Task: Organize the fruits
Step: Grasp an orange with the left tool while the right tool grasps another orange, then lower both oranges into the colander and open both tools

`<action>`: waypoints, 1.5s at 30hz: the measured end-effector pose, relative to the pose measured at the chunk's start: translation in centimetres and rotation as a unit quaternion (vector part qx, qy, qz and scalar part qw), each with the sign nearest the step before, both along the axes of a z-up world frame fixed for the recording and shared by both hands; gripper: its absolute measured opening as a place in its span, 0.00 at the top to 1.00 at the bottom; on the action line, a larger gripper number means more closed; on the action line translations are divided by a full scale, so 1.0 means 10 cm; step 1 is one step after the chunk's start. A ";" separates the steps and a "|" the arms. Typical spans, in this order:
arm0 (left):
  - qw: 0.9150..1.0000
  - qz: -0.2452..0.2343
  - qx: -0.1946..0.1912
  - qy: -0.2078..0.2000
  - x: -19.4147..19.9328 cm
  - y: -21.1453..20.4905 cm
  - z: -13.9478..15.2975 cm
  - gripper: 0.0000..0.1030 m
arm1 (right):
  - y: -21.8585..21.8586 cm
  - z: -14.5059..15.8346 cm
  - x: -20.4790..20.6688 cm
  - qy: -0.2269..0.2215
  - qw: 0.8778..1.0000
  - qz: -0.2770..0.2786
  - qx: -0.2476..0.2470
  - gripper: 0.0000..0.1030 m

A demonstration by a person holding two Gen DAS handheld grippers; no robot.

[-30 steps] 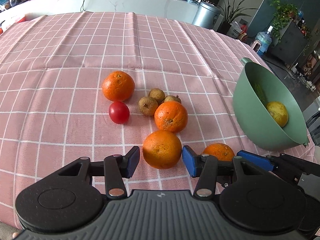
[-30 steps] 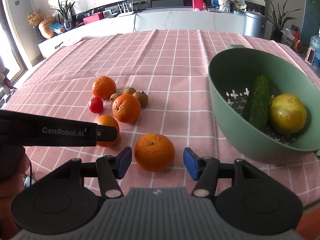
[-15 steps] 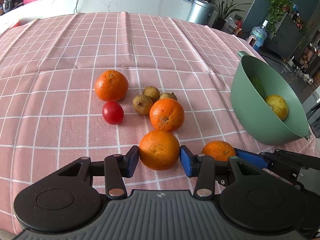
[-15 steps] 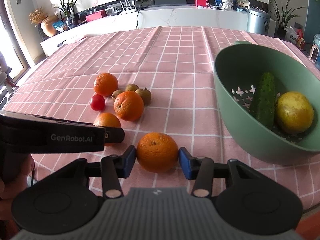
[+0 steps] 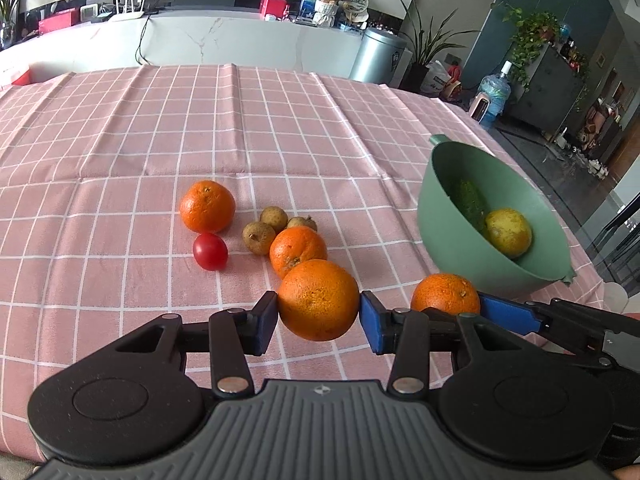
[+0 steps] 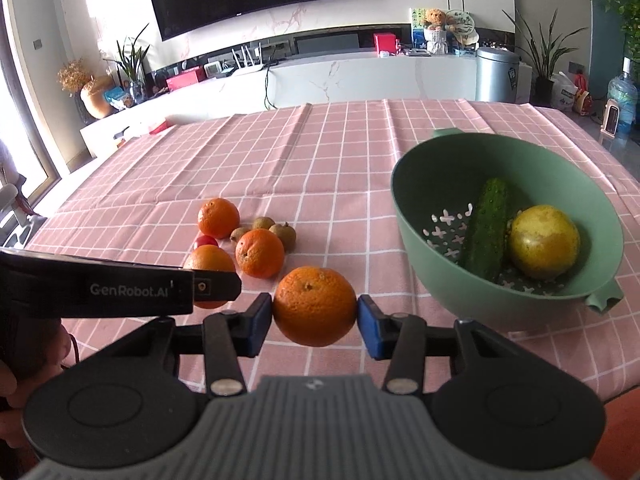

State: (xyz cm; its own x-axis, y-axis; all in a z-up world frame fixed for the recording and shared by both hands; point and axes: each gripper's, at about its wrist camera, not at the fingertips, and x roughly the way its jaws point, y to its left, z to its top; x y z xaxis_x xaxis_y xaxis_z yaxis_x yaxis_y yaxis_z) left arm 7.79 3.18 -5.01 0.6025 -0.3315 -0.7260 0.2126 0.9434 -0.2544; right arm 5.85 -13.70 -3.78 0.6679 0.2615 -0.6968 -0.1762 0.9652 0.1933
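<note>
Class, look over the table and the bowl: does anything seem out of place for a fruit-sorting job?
Yes: a cucumber, a vegetable, lies in the green colander bowl beside the yellow fruit. Nothing looks spilled or damaged; each gripper, left gripper and right gripper, holds an orange.

pink checked table [image 5: 120, 140], loose fruit [image 5: 207, 206]; green colander [image 6: 440, 168]

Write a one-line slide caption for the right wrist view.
Right gripper clamps an orange beside a green colander holding a cucumber and yellow fruit.
</note>
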 end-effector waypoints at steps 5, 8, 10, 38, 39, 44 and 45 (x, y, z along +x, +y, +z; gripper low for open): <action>1.000 -0.002 -0.007 -0.020 -0.04 -0.13 0.25 0.52 | -0.23 0.23 -0.13 -0.028 0.999 -0.032 -0.004 0.58; 1.000 -0.012 -0.001 -0.029 -0.01 -0.29 0.40 0.52 | -0.42 0.39 -0.18 -0.051 0.997 -0.061 -0.008 0.58; 0.999 -0.025 0.008 -0.038 0.02 -0.44 0.49 0.52 | -0.56 0.49 -0.20 -0.066 0.995 -0.076 -0.009 0.58; 0.962 -0.195 0.190 -0.003 0.74 -1.88 0.28 0.52 | -1.30 0.26 0.65 0.060 0.994 -0.008 -0.088 0.58; 0.961 -0.199 0.192 -0.001 0.75 -1.90 0.26 0.52 | -1.29 0.24 0.67 0.064 0.994 -0.004 -0.090 0.58; 0.957 -0.205 0.206 0.011 0.83 -1.96 0.15 0.52 | -1.27 0.14 0.73 0.080 0.992 0.012 -0.095 0.58; 0.956 -0.205 0.207 0.014 0.85 -1.96 0.13 0.52 | -1.27 0.12 0.74 0.082 0.992 0.012 -0.096 0.58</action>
